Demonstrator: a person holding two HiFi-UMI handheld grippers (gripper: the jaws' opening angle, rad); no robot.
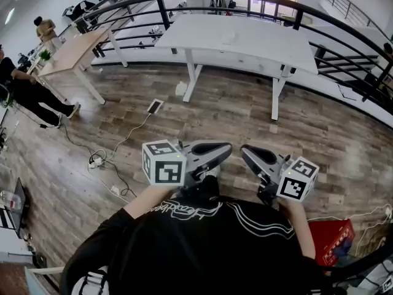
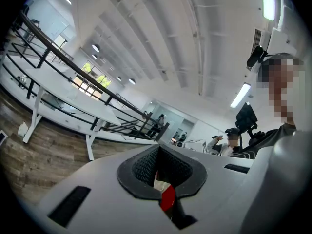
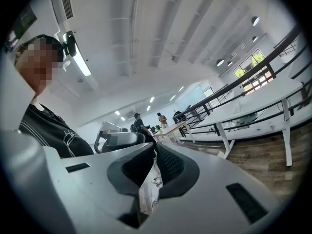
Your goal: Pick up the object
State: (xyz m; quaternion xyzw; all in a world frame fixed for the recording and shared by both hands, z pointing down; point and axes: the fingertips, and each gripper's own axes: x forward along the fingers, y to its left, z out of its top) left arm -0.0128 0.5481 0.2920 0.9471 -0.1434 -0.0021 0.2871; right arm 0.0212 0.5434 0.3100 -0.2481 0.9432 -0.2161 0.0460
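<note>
Nearest to us, held level and side by side in front of our dark shirt, are the left gripper (image 1: 218, 151) and the right gripper (image 1: 252, 154), a little apart from each other.

In the left gripper view the ribbed fingers (image 2: 141, 167) are pressed together, with a thin white and red slip (image 2: 165, 193) nipped in the seam. In the right gripper view the fingers (image 3: 168, 165) are likewise together on a crinkled printed white slip (image 3: 148, 191). We cannot tell whether these slips are the object we are meant to pick up, loose scraps, or one sheet shared between the two grippers. If they are the object, we judge it light, limp and easy to tear, best pinched flat near an edge, as it is now.

Just to our right on the floor (image 1: 233, 115) stands a red crate (image 1: 331, 238). Only its side shows, so we cannot say what is in it. Farther left, a power strip (image 1: 95, 161) and its cable lie on the boards.

Beyond stands the white worktop (image 1: 258, 42), carrying a small pale thing (image 1: 228, 37) near its middle. That could also be the object, but it is too small to judge for weight or grip. Far left is a wooden worktop (image 1: 73, 51).
</note>
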